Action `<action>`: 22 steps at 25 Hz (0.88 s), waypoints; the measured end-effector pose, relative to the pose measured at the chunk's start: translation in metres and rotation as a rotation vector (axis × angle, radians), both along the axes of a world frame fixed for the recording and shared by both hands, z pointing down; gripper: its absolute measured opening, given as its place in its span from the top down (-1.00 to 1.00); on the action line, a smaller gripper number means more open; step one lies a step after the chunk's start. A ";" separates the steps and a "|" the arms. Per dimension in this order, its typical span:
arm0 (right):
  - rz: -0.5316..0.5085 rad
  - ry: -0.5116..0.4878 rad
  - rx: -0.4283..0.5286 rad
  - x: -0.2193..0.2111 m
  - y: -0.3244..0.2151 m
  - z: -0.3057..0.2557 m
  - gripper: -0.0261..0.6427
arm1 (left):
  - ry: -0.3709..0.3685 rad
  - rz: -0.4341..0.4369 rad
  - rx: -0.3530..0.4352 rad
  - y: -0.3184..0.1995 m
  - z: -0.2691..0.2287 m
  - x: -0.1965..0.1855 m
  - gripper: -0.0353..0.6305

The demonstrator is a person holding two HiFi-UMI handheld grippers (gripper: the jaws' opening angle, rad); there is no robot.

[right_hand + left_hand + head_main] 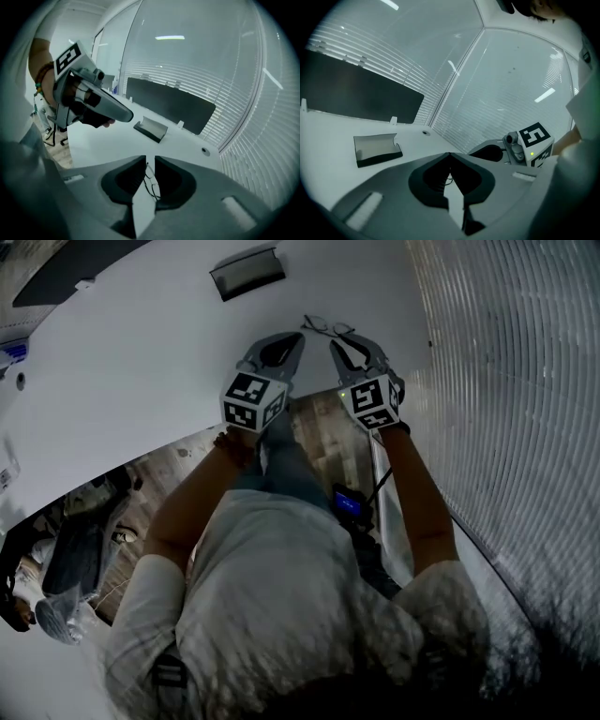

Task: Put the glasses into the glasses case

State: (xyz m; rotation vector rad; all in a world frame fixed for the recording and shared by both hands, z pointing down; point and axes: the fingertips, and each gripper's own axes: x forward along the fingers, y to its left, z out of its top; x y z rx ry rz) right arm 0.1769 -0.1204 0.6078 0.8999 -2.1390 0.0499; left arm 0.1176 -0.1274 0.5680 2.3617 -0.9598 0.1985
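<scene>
The left tongs [298, 337] are held with their tips together; the right tongs [335, 344] are kept slightly apart, with nothing clamped. A white counter [141, 334] is bordered by glass walls hung with slatted blinds [506, 381]. The wooden floor [319, 432] is seen only in the head view, and ceiling lights [169, 37] are shown only by the gripper views. The glasses [328, 327] are found on the counter just beyond both tips, between them. The open glasses case [247, 273] is set farther off.
</scene>
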 end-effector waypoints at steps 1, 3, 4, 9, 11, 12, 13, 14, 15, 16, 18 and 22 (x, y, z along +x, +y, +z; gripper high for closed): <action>-0.015 0.024 -0.009 0.002 -0.003 0.012 0.75 | -0.005 -0.001 -0.007 -0.003 0.008 0.001 0.89; -0.052 0.077 -0.020 0.005 -0.009 0.036 0.70 | -0.012 -0.003 -0.019 -0.009 0.025 0.004 0.89; -0.074 0.107 -0.025 0.007 -0.011 0.048 0.69 | -0.016 -0.004 -0.026 -0.010 0.034 0.006 0.89; -0.203 0.286 -0.059 0.016 -0.008 0.100 0.56 | -0.028 -0.003 -0.071 -0.009 0.064 0.008 0.89; -0.249 0.352 -0.046 0.019 -0.013 0.111 0.56 | -0.029 -0.001 -0.081 -0.011 0.071 0.007 0.89; -0.265 0.371 -0.039 0.019 -0.015 0.114 0.56 | -0.029 -0.001 -0.085 -0.012 0.074 0.007 0.89; -0.278 0.384 -0.033 0.018 -0.017 0.117 0.56 | -0.030 -0.003 -0.089 -0.013 0.077 0.006 0.89; -0.291 0.392 -0.029 0.016 -0.018 0.120 0.56 | -0.031 -0.005 -0.093 -0.014 0.079 0.006 0.89; -0.300 0.398 -0.026 0.015 -0.017 0.122 0.56 | -0.030 -0.006 -0.098 -0.014 0.081 0.007 0.89; -0.307 0.402 -0.026 0.015 -0.017 0.125 0.56 | -0.029 -0.006 -0.102 -0.014 0.083 0.008 0.89; -0.313 0.409 -0.029 0.015 -0.017 0.128 0.56 | -0.027 -0.006 -0.106 -0.015 0.086 0.011 0.89; -0.316 0.423 -0.032 0.014 -0.017 0.131 0.56 | -0.024 -0.009 -0.105 -0.013 0.085 0.010 0.89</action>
